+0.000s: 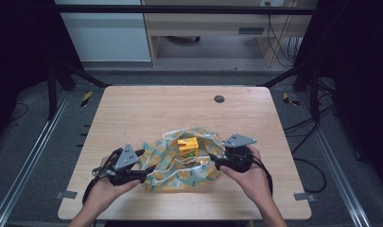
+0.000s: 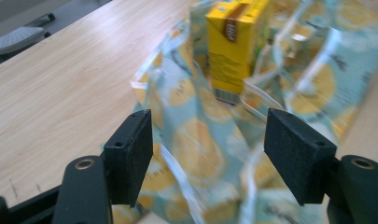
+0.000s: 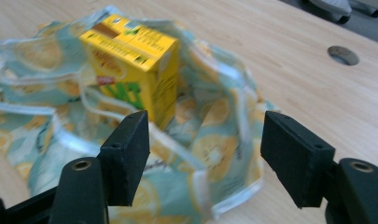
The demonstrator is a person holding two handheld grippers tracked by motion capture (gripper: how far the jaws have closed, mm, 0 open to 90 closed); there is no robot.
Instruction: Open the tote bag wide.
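A teal bag printed with yellow lemon slices [image 1: 179, 168] lies crumpled and open on the wooden table [image 1: 146, 109]. A yellow carton [image 1: 187, 147] stands upright inside it. My left gripper [image 1: 149, 170] is at the bag's left edge, jaws open, with the fabric [image 2: 210, 154] between and beyond them and the carton [image 2: 233, 44] farther ahead. My right gripper [image 1: 212, 160] is at the bag's right edge, also open, its jaws straddling the bag's rim [image 3: 210, 154]; the carton [image 3: 135, 65] sits just past its left jaw.
A round grommet hole [image 1: 219, 99] sits near the table's far edge and appears in the right gripper view [image 3: 343, 55]. Bare wood surrounds the bag. Black frame posts and cables flank the table; a desk stands beyond.
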